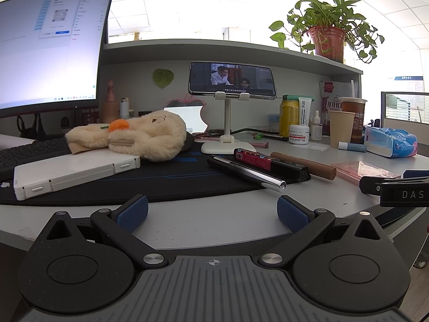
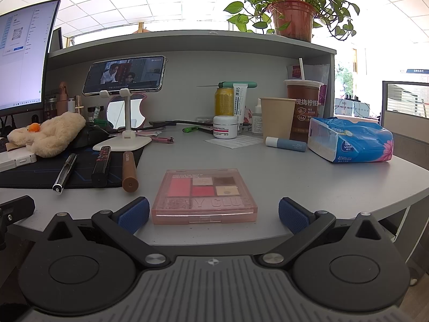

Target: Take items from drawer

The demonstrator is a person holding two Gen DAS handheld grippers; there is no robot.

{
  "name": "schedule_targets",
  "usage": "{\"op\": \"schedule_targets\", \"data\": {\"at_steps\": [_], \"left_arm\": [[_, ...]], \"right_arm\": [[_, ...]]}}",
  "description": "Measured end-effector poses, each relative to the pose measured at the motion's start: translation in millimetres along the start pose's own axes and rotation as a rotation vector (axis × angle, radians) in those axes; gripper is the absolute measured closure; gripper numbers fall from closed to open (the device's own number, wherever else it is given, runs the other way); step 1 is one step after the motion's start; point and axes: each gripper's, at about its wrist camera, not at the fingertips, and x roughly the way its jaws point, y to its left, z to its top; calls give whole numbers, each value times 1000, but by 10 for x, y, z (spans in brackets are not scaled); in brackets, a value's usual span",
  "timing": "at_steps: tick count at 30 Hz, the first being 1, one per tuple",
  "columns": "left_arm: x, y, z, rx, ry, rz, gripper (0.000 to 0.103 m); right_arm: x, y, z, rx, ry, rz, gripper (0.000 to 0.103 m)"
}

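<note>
With both the left hand-held gripper (image 1: 212, 211) and right hand-held gripper (image 2: 214, 212) spread wide and empty, and the pink palette (image 2: 204, 196) on the counter (image 2: 308, 182) at the right one's 12 o'clock, drop below the counter edge toward the unseen drawer.

The left gripper (image 1: 212, 212) is built from matte black links, and each finger is faced with a ribbed blue pad (image 1: 133, 212). Silver round screws are set at the link joints, and small ones near the fingertips. Two large black round housings with raised discs are seen beside a grey grooved centre plate, which is marked with a small crosshair. The right gripper (image 2: 213, 213) is made the same way; white letters "DAS" are printed on its black side.
</note>
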Motion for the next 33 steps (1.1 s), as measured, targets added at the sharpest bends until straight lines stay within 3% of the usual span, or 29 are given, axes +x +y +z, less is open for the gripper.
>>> {"op": "schedule_targets", "data": {"at_steps": [33], "left_arm": [[-15, -10, 0, 0, 2, 2, 0]], "right_arm": [[-3, 1, -1, 0, 0, 0, 0]]}}
